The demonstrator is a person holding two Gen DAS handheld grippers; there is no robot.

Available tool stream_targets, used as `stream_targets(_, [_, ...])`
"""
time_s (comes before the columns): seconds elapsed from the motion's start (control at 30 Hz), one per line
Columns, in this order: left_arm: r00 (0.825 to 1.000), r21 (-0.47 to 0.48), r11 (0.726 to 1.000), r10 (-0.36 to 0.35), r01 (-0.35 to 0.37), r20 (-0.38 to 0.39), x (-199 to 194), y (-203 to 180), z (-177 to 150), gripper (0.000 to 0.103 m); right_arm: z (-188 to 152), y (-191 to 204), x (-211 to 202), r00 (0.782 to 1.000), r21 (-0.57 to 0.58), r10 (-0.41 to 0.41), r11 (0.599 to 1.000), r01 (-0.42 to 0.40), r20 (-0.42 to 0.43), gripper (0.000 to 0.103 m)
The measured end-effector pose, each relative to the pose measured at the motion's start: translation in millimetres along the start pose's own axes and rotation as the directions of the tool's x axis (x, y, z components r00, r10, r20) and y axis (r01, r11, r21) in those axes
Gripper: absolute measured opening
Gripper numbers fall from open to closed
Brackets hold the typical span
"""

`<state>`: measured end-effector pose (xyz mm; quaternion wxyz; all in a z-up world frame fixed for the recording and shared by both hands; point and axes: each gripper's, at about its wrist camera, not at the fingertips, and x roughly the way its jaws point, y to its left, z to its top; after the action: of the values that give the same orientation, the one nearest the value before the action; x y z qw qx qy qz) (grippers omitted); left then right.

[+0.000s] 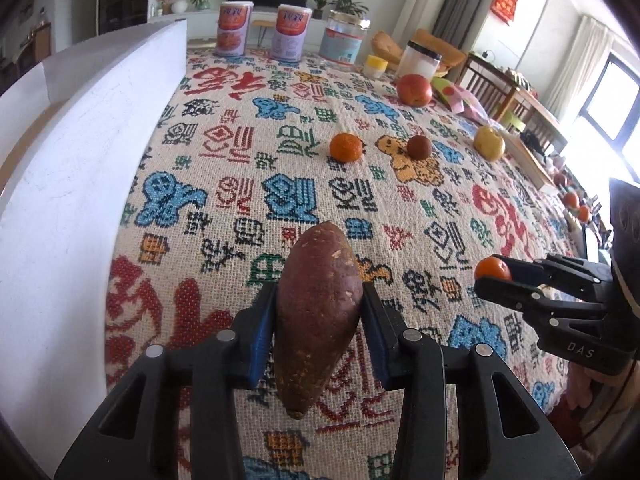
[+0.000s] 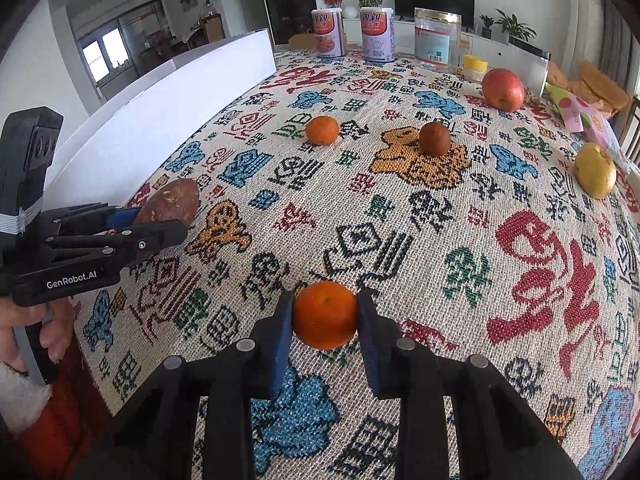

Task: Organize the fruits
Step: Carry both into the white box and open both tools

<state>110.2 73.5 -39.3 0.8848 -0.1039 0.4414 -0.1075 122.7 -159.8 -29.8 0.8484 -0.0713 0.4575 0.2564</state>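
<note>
Woven cloth printed with red, blue and green characters covers the worktop. White box wall runs along the left edge. Left gripper clamped on a sweet potato, lifted clear of the cloth, near left. Right gripper clenched on a small orange, near centre-right. Loose on the cloth, mid-distance: tangerine, brown fruit, yellow pear near the right edge; red apple farther. Two cans and a clear jar line the far edge. Open cloth between the grippers.
</note>
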Motion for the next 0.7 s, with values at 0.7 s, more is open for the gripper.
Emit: stream_targets(0.7, [0.962, -0.42, 0.869, 0.267, -0.262, -0.048, -100.8, 194.5, 24.3, 0.042, 155.0, 261.0, 20.2, 0.941, -0.279, 0.325, 0.899, -0.339, -0.095, 0.031])
